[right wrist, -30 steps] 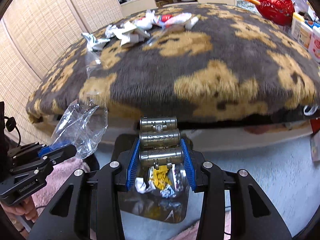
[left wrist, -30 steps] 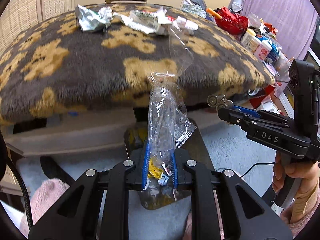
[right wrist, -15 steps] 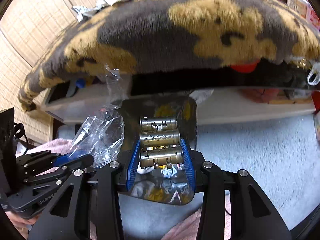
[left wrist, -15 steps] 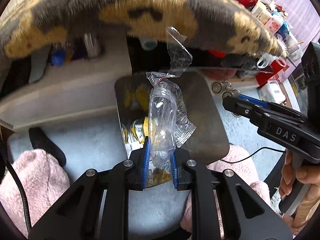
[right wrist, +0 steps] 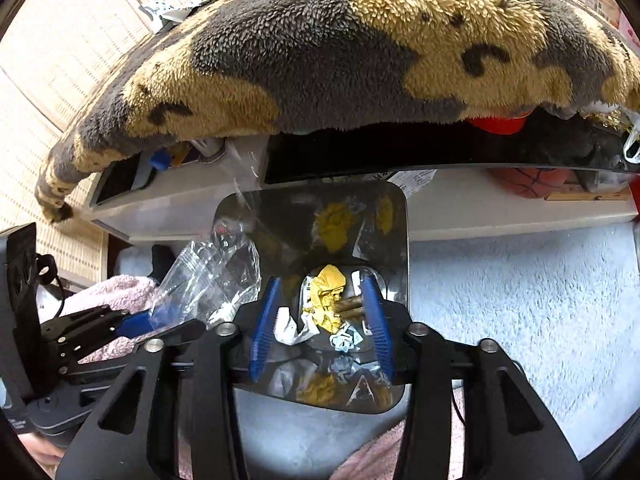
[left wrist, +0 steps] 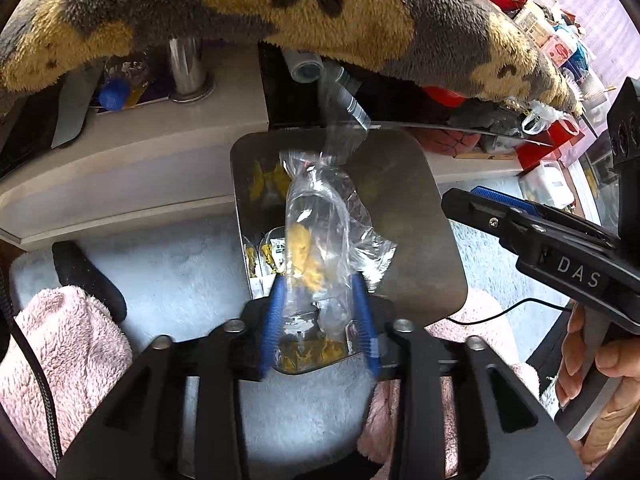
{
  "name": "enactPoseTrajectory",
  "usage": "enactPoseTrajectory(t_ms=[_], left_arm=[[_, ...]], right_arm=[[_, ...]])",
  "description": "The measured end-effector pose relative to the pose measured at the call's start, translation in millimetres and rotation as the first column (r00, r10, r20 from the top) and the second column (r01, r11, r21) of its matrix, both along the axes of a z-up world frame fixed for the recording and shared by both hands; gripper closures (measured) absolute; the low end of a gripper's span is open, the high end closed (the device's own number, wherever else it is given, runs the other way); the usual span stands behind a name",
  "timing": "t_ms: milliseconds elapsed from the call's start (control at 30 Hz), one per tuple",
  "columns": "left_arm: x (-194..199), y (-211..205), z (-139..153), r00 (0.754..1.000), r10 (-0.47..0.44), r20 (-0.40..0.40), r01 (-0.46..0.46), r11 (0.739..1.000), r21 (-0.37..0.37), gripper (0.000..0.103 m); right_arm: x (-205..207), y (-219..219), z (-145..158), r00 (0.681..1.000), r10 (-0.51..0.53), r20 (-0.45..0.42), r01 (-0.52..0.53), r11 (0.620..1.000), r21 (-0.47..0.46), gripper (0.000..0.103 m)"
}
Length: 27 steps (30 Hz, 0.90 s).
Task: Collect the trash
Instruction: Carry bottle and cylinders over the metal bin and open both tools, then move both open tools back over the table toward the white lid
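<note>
my left gripper (left wrist: 320, 312) is over the bin (left wrist: 424, 216), a metal container with rounded corners standing on the pale rug (left wrist: 168, 256). its blue pads are parted a moderate way, with the clear plastic bag (left wrist: 324, 232) standing between them; the frame is blurred here and i cannot tell whether the pads press on the bag. the bag rises from the gripper across the bin opening, its upper end reaching toward the fleece blanket (left wrist: 280, 12).

my right gripper (right wrist: 320, 320) is also over the bin (right wrist: 396, 220), its pads set wide apart. a small brass-coloured cylinder (right wrist: 352, 304) sits just beside the right pad (right wrist: 378, 328); i cannot tell whether it touches. below the gap, inside the bin, lie crumpled yellow paper (right wrist: 326, 296) and white scraps (right wrist: 292, 328).

in the right view the bag (right wrist: 212, 276) shows to the left of my right gripper, above the left gripper (right wrist: 132, 326). the blanket (right wrist: 340, 48) overhangs the bin.
</note>
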State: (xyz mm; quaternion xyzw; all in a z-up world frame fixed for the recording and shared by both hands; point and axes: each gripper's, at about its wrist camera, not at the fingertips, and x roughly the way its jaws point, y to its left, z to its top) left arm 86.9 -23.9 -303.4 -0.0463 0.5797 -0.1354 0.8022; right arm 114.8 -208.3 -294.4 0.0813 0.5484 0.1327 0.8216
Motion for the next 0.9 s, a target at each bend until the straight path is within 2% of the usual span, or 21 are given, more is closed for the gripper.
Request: enactPoseTrajectory(t_ms=[33,67,167,233,567,900], left_arm=[[-0.1,0.2,1.4,1.000,0.005,0.005,-0.005,1.000,0.006,0.047],[-0.2,0.6,2.3,1.000,0.008,0.010,-0.008,1.000,0.009,0.043],[-0.7,2.1,5.6,1.000,0.011,0.016,-0.011,1.000,0.010,0.036],[-1.4,2.8,7.0,1.000,0.014,0.022,-0.014,1.000,0.013,0.030],[-0.4,8.8,24.2,0.999,0.018,0.051,-0.019,1.000,0.009,0.024],[11.8,26.5,60.9,0.991,0.047,0.128,-0.046,0.999,-0.011,0.024]], right_arm=[[0.4,-1.9,0.8,1.000,-0.007,0.003,0.007,1.000,-0.005,0.045],[0.5,-2.6,0.9,1.000,-0.011,0.004,0.011,1.000,-0.008,0.043],[0.7,-7.9,1.3,1.000,-0.024,0.003,0.024,1.000,-0.016,0.038],[0.7,-12.7,3.2,0.999,-0.034,0.006,0.034,0.999,-0.015,0.031],[6.1,-27.7,17.6,0.998,-0.063,0.019,0.063,0.998,0.007,0.029],[18.4,-48.7,63.9,0.983,-0.121,0.140,0.120,0.993,0.017,0.029]])
